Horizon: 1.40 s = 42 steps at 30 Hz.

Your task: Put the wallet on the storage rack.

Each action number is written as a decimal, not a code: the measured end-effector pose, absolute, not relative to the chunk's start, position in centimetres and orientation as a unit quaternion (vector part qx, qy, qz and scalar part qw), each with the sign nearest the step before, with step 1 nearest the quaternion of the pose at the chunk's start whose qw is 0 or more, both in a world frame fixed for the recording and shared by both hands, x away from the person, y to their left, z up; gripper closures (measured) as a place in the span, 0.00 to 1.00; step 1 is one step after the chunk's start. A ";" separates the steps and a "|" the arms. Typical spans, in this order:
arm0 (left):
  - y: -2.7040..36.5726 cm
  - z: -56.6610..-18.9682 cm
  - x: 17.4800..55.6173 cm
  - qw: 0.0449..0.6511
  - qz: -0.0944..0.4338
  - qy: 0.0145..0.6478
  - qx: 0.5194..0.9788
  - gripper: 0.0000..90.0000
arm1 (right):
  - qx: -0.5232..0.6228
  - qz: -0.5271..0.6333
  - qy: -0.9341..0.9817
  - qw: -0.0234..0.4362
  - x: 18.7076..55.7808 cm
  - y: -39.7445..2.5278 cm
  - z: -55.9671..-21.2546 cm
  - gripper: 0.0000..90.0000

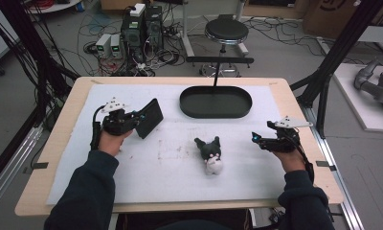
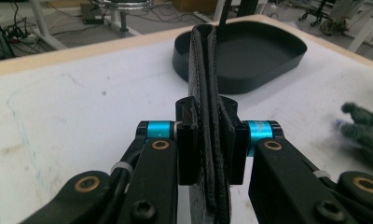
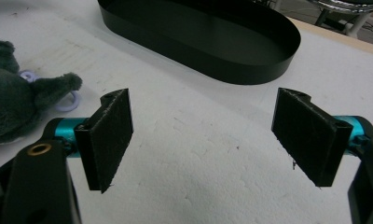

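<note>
A pale wooden table (image 1: 295,103) carries a white mat (image 1: 151,177) that covers most of its top. On the mat sits a black oval tray (image 1: 216,102) with a low wall, toward the far edge of the table; it serves here as the landmark.

Nearer the person than the tray, and a little to its right end, lies a small plush toy (image 1: 209,154), dark grey with a white face. It is well apart from the tray. In the right gripper view a pale lilac ring (image 3: 68,100) lies against the toy.

To the left of the tray, near but not touching it, the left gripper (image 1: 134,118) holds a flat black wallet (image 1: 149,118). In the left gripper view the jaws are clamped tight on the wallet's edge (image 2: 208,93), which stands upright between them, with the tray behind it.

To the right of the tray and nearer the person, the right gripper (image 1: 253,138) hovers over the mat. Its jaws are spread wide with nothing between them; its pads (image 3: 107,137) face each other across bare mat.
</note>
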State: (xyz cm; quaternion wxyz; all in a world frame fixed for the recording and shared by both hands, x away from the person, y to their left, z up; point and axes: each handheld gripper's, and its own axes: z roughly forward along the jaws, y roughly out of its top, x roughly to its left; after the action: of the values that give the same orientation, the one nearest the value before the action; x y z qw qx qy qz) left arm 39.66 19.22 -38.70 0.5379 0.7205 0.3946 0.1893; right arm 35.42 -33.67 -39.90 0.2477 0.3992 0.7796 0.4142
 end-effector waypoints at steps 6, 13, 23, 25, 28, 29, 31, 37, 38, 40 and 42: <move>17.1 -36.1 41.8 0.546 0.194 0.375 0.724 0.88 | 0.400 0.419 0.777 0.248 35.4 -33.7 -39.8 0.23; 14.4 -33.8 45.0 0.559 0.192 0.369 0.717 0.88 | 0.406 0.428 0.768 0.247 35.5 -34.1 -39.7 0.23; 11.0 -34.2 48.6 0.544 0.179 0.367 0.733 0.88 | 0.409 0.435 0.764 0.244 35.6 -34.4 -39.6 0.23; 10.2 -34.7 49.1 0.539 0.174 0.364 0.739 0.88 | 0.411 0.437 0.763 0.242 35.6 -34.4 -39.6 0.23; 8.9 -35.7 49.7 0.527 0.175 0.357 0.751 0.88 | 0.411 0.437 0.763 0.241 35.7 -34.4 -39.7 0.23; 8.5 -35.9 50.0 0.521 0.179 0.353 0.757 0.88 | 0.411 0.437 0.763 0.241 35.7 -34.4 -39.7 0.23; 7.6 -36.2 50.6 0.511 0.187 0.347 0.764 0.88 | 0.410 0.438 0.763 0.241 35.7 -34.4 -39.7 0.23; 5.4 -36.8 52.5 0.503 0.201 0.341 0.768 0.88 | 0.411 0.440 0.762 0.239 35.6 -34.4 -39.7 0.23; 5.1 -36.9 52.7 0.499 0.204 0.342 0.770 0.88 | 0.411 0.440 0.762 0.240 35.6 -34.5 -39.7 0.23; 4.4 -37.3 53.1 0.497 0.219 0.341 0.767 0.88 | 0.414 0.442 0.759 0.238 35.6 -34.6 -39.7 0.23; 3.8 -37.8 53.4 0.474 0.242 0.334 0.778 0.88 | 0.415 0.445 0.757 0.239 35.5 -34.7 -39.7 0.23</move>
State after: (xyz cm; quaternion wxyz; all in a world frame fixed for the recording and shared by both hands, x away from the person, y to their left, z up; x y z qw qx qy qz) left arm 53.36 3.78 -37.77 0.4741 0.7779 0.3340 0.2421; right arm 35.50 -34.67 -39.71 0.2387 0.4153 0.7569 0.4446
